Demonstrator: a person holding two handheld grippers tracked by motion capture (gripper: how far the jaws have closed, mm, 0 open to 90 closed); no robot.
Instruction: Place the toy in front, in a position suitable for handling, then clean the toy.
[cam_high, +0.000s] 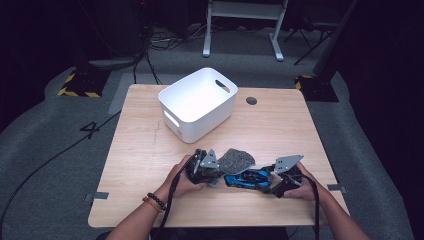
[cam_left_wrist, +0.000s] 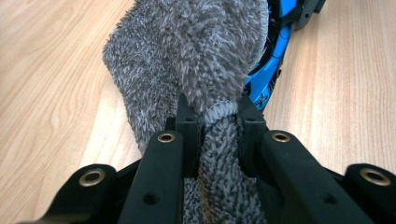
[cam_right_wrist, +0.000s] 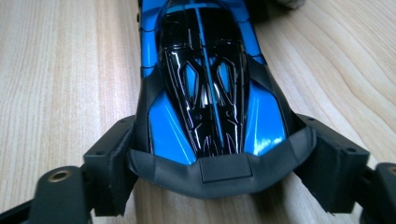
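Observation:
A blue and black toy car (cam_high: 248, 178) lies on the wooden table (cam_high: 150, 150) near its front edge. My right gripper (cam_high: 276, 181) is shut on the car's rear end; in the right gripper view the car (cam_right_wrist: 205, 93) sits between both jaws, its rear wing across them. A grey fluffy cloth (cam_high: 236, 160) rests on the car's far end. My left gripper (cam_high: 212, 175) is shut on the cloth, and in the left gripper view the cloth (cam_left_wrist: 196, 60) is pinched between the jaws with the blue car (cam_left_wrist: 268, 70) under its right edge.
A white plastic bin (cam_high: 197, 103) with handle slots stands at the back middle of the table. A small dark round hole (cam_high: 251, 100) is to its right. Bare wood lies on the table's left and right sides.

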